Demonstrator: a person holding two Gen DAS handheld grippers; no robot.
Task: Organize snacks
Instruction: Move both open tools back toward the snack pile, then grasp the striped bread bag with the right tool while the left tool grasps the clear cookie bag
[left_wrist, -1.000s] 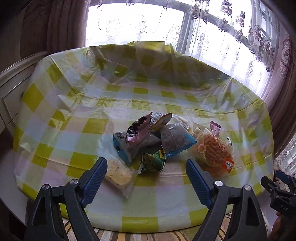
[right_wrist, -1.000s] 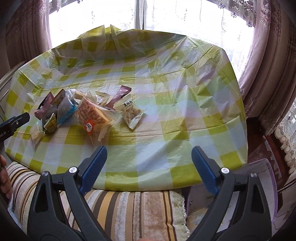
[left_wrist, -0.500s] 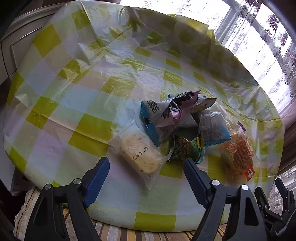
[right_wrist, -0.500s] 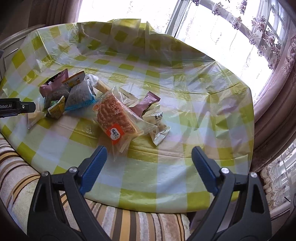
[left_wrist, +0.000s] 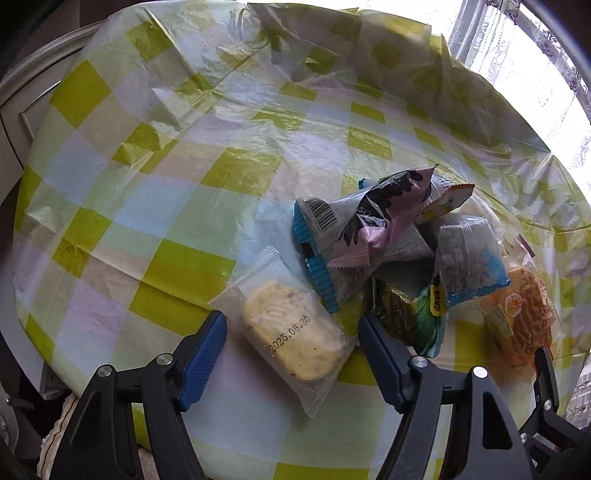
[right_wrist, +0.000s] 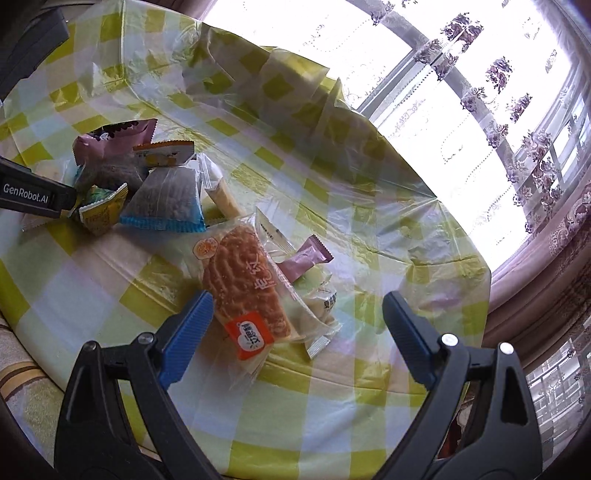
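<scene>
About nine snack packets (right_wrist: 243, 284), one checked tablecloth (right_wrist: 369, 229)

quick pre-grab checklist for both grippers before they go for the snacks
1. Left gripper open, jaws just been closing: ok.
2. Clear cookie packet between its blue pads: ok.
3. Pads touching that packet: cannot tell.
4. Right gripper open, nothing held: ok.
5. Orange pastry packet centred in right jaws: not ok, it sits toward the one pad.
6. Pastry packet free of neighbours: not ok, it overlaps the pale packet beside it.
</scene>
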